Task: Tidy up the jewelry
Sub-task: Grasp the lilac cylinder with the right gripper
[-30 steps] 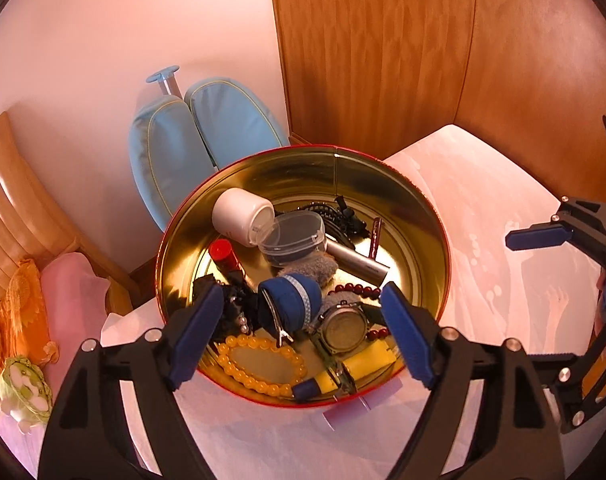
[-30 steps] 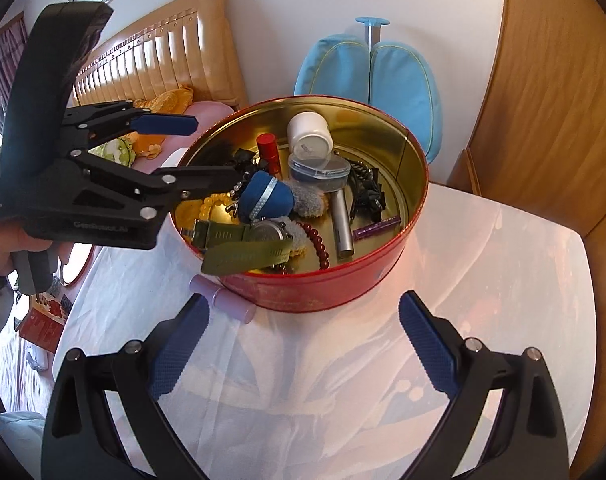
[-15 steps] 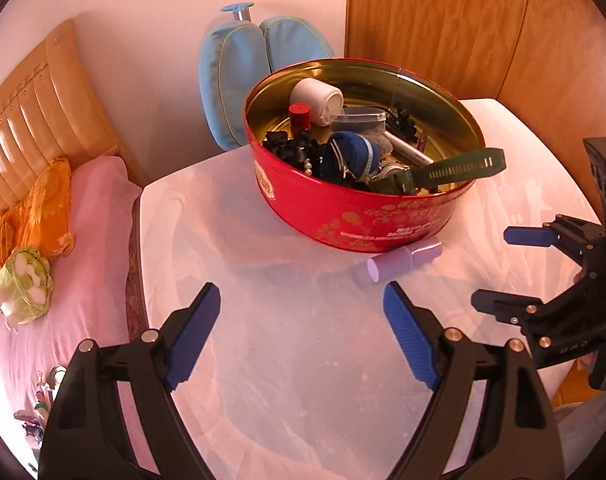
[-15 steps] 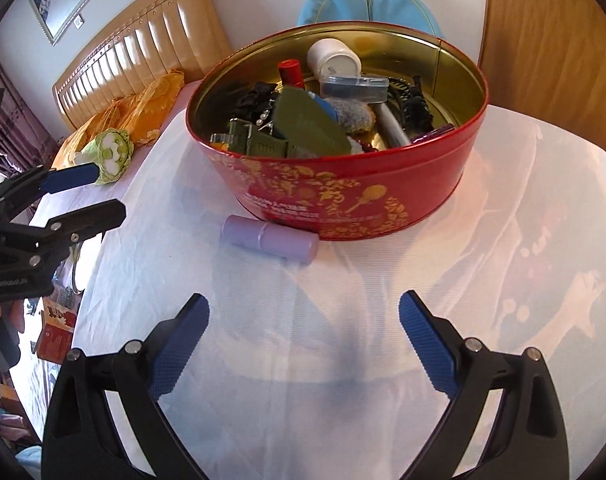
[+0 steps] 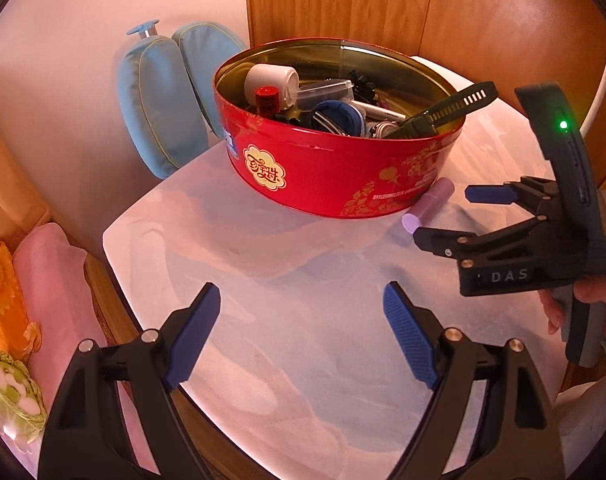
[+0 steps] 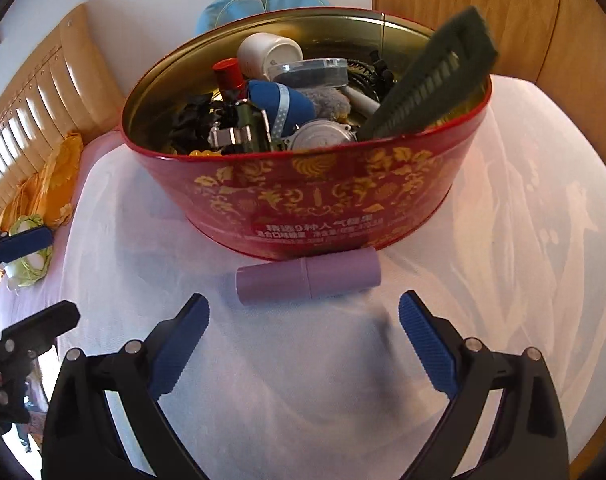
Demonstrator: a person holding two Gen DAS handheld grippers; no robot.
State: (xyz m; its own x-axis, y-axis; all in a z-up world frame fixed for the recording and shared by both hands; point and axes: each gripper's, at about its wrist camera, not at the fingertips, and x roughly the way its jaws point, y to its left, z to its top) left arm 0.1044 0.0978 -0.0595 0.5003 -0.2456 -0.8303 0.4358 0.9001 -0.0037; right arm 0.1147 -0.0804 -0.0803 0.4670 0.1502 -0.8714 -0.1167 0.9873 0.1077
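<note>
- One red round tin (image 6: pixel 311 196) on the white-clothed surface (image 6: pixel 503 280) holds a white jar (image 6: pixel 269 54), blue pouch (image 6: pixel 279 106), watch with green strap (image 6: pixel 431 92) and clear lidded box (image 6: pixel 309 72).
- One lilac tube (image 6: pixel 309 276) lies touching the tin's base.
- Left gripper (image 5: pixel 301 334) and right gripper (image 6: pixel 303 344): fingers wide apart, holding nothing.

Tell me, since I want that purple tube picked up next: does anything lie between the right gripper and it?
Nothing visible does. The purple tube lies on the cloth against the red tin, just ahead of the open right gripper.
</note>
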